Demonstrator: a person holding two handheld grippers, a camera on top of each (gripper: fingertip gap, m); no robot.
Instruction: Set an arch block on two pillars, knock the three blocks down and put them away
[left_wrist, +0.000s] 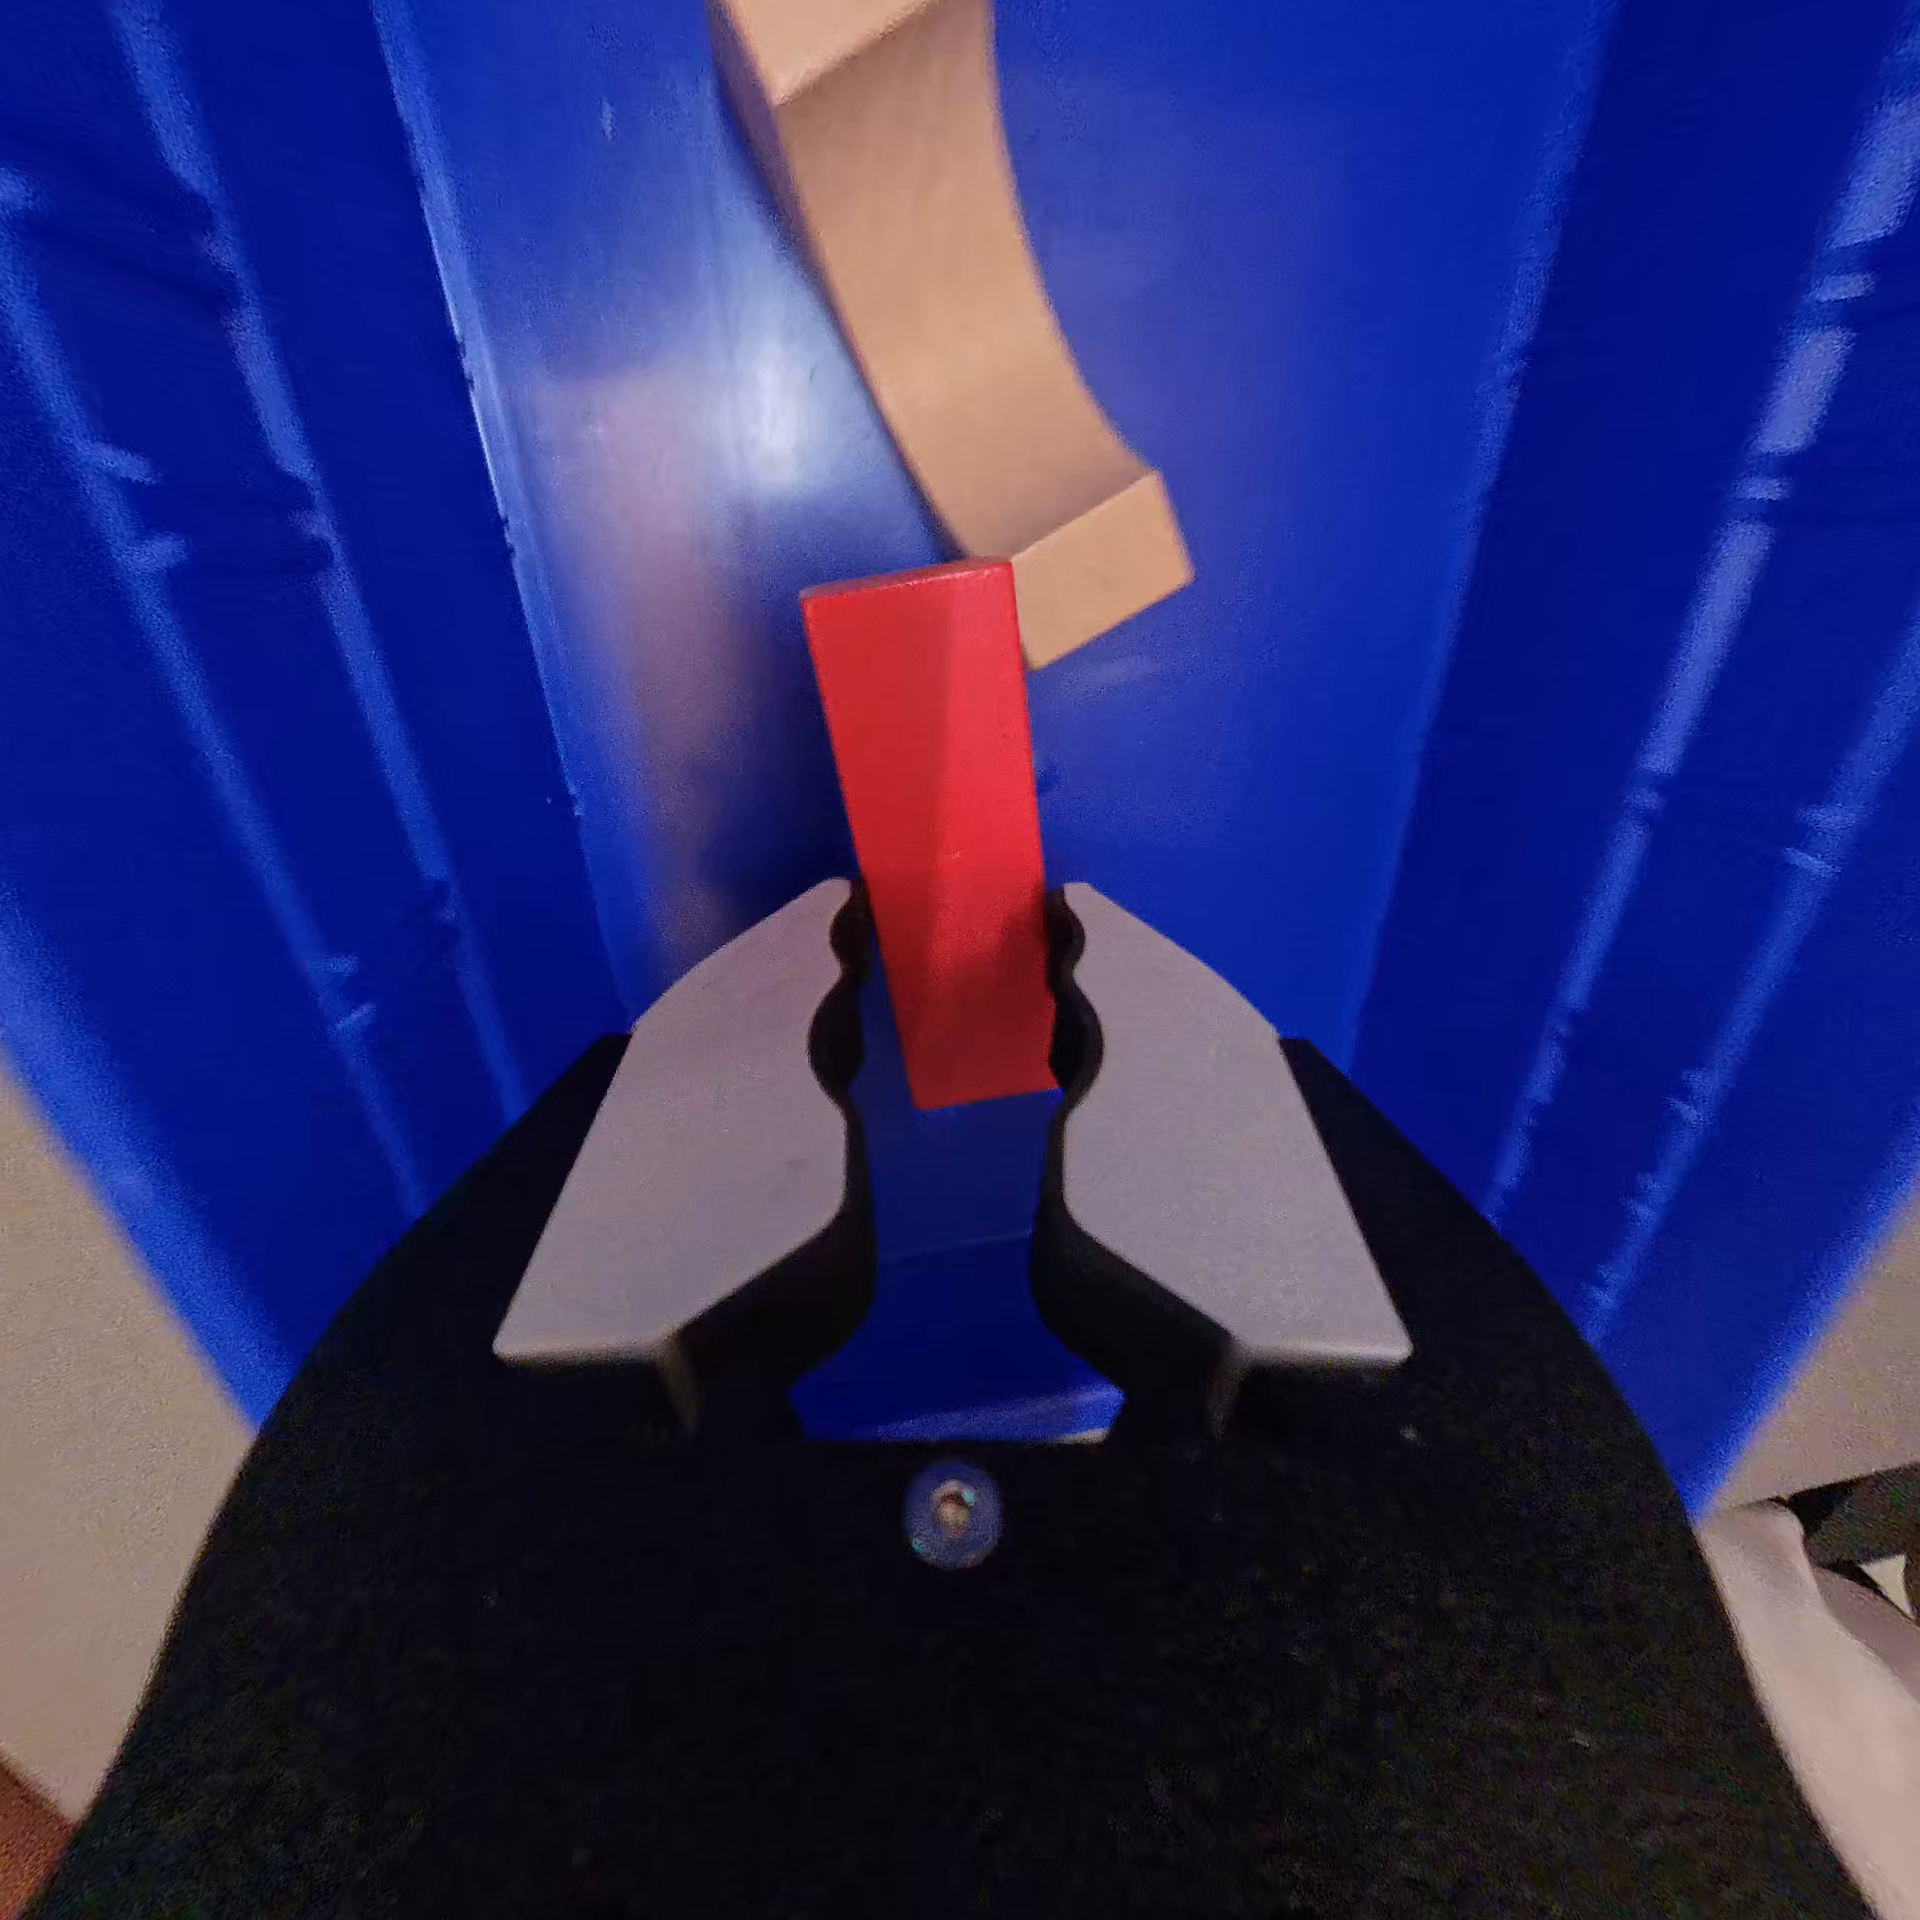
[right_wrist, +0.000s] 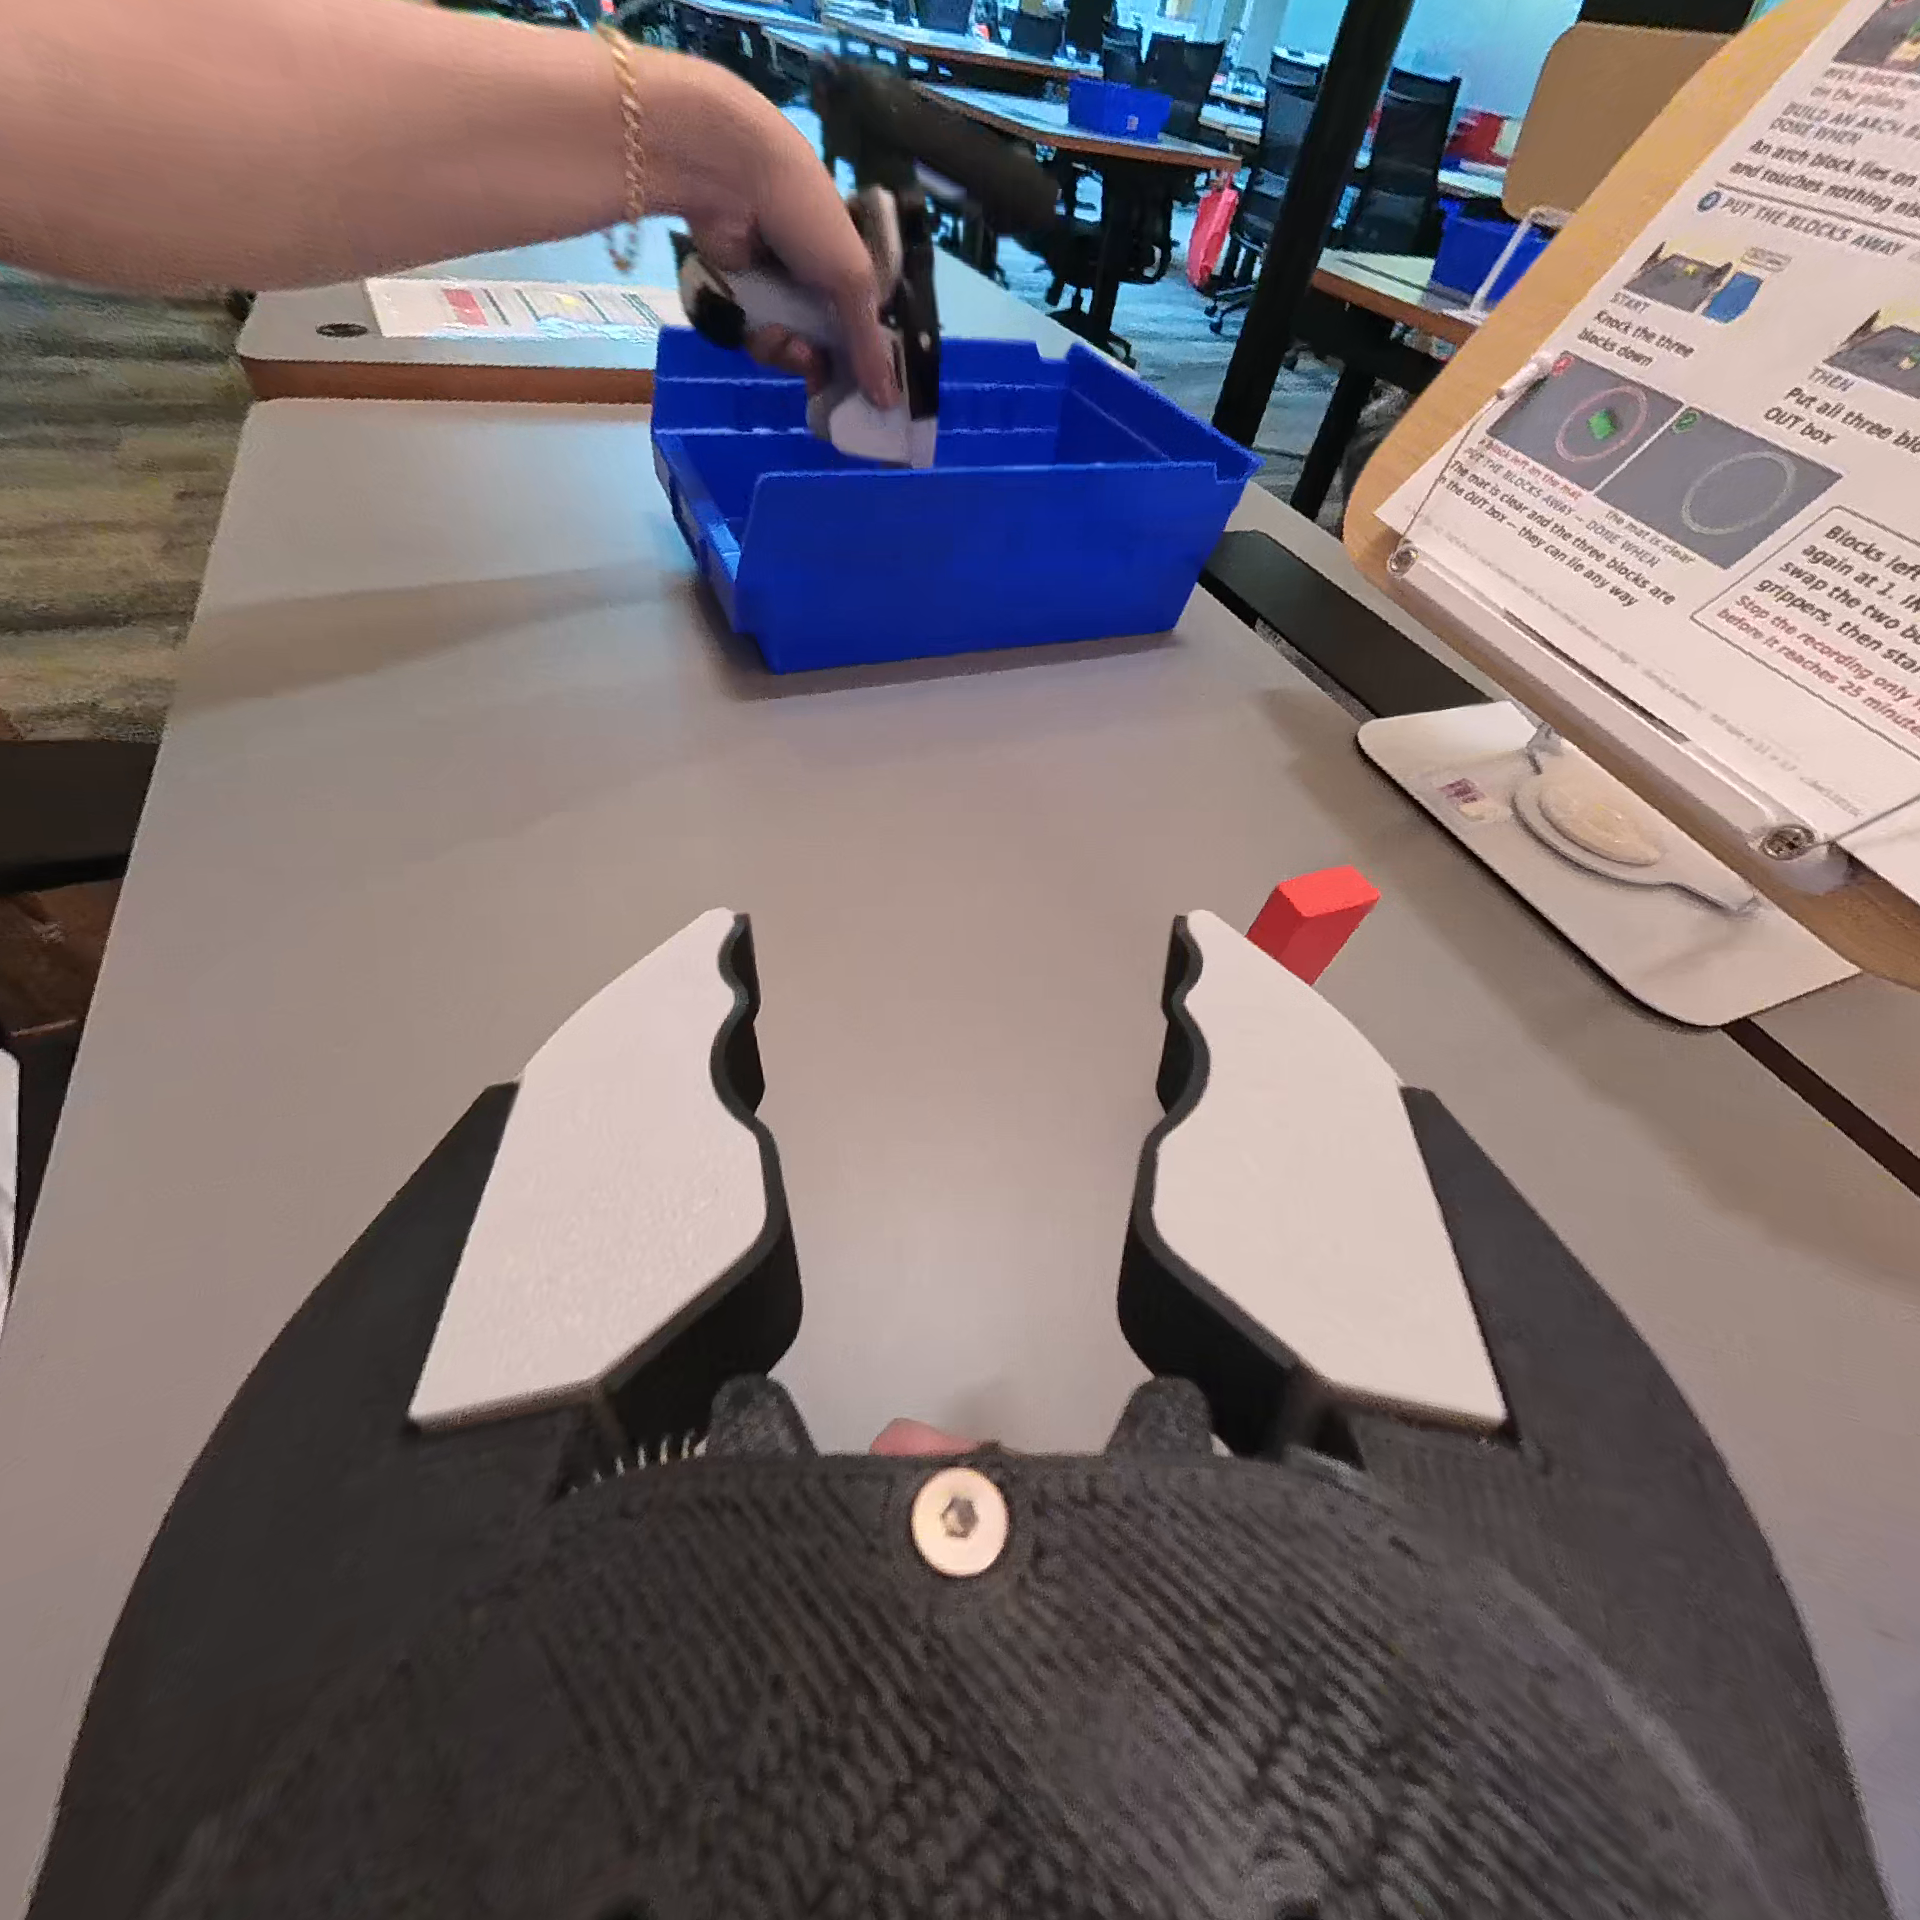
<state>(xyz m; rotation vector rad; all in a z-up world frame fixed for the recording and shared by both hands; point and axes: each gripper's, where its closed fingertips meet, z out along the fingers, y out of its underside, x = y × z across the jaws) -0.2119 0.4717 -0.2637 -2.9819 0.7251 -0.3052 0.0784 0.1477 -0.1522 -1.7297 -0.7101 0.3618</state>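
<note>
A grey bench (right_wrist: 499, 790) in a room of desks carries a blue bin (right_wrist: 966, 540). Inside it, the left gripper (left_wrist: 956, 935) has its fingers clenched on a red block (left_wrist: 925, 831), long axis pointing ahead toward a tan arch block (left_wrist: 935, 312). Only the right wrist view shows the right gripper (right_wrist: 956, 997), fingers spread and empty, with a second red block (right_wrist: 1314, 920) just beyond its right finger.

To my right an instruction sheet (right_wrist: 1714, 416) with printed text and pictures stands clipped on a wooden stand (right_wrist: 1455, 436); another printed sheet (right_wrist: 520, 309) lies on the far table (right_wrist: 447, 364).

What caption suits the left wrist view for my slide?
Left hand-held gripper grips a red block inside a blue bin, near a tan block.
</note>
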